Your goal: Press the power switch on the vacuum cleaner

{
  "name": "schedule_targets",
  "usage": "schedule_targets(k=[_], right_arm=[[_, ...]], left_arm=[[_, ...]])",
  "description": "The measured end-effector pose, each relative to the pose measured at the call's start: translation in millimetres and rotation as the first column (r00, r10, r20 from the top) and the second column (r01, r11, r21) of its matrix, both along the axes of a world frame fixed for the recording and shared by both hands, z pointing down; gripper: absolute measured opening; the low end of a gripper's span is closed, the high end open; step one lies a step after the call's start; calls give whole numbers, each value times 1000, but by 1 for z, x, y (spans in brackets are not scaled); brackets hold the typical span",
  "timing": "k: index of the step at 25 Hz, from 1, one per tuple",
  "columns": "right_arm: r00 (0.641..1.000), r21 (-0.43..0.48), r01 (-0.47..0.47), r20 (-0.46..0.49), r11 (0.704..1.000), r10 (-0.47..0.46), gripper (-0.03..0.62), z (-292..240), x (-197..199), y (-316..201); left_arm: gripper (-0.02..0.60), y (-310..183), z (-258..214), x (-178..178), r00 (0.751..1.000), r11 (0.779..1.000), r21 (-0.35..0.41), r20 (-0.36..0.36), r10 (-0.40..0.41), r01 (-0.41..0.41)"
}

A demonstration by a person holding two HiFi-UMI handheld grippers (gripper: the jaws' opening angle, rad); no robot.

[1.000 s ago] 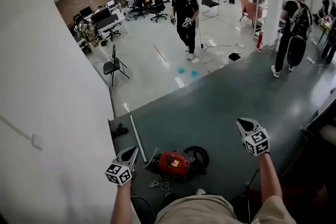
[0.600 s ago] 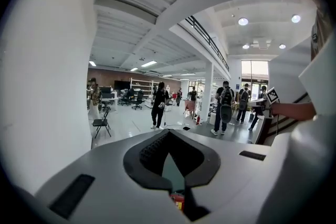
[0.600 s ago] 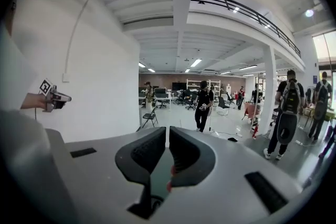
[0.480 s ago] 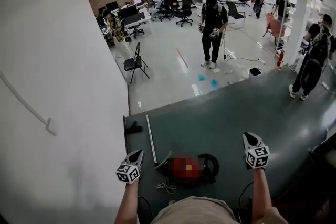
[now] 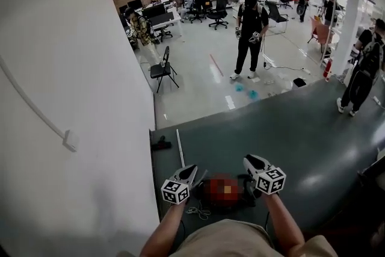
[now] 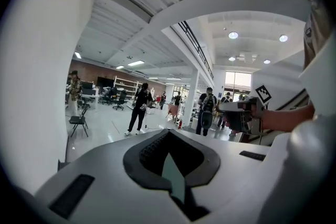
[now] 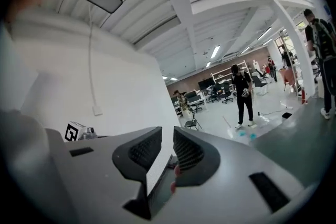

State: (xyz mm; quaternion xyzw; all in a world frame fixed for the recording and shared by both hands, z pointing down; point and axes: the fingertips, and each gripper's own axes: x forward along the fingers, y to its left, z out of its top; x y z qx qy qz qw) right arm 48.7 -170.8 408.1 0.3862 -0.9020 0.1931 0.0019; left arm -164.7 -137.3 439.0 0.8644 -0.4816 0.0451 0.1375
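The red vacuum cleaner point(image 5: 222, 191) lies on the dark floor just in front of me, its body blurred, with a black hose point(image 5: 246, 185) coiled at its right. My left gripper point(image 5: 191, 170) hovers over its left end; in the left gripper view point(image 6: 168, 134) the tips meet, shut on nothing. My right gripper point(image 5: 248, 159) hangs over the hose side. Its jaws point(image 7: 168, 131) stand a narrow gap apart, open, with a sliver of red showing low in the gap. The switch itself is not visible.
A white wall point(image 5: 72, 99) runs close on my left. A thin white rod point(image 5: 180, 147), a small black object point(image 5: 161, 143) and a loose cable point(image 5: 195, 210) lie near the vacuum. A person point(image 5: 249, 27) stands ahead, another point(image 5: 364, 78) at right; a chair point(image 5: 163, 71) sits beyond.
Both grippers have drawn inward toward the vacuum cleaner, the right one moving furthest left. The head view has shifted, so the wall fills less of the left.
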Motion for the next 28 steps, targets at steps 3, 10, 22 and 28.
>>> schedule_targets(k=[3, 10, 22, 28], right_arm=[[998, -6, 67, 19, 998, -67, 89, 0, -47, 14], [994, -17, 110, -15, 994, -110, 101, 21, -88, 49], [975, -3, -39, -219, 999, 37, 54, 69, -56, 61], [971, 19, -89, -219, 996, 91, 15, 67, -34, 63]], left_arm=[[3, 0, -1, 24, 997, 997, 0, -14, 76, -76], [3, 24, 11, 70, 983, 985, 8, -67, 170, -170], [3, 42, 43, 90, 976, 975, -70, -81, 204, -210], [3, 50, 40, 91, 976, 976, -72, -77, 202, -208]])
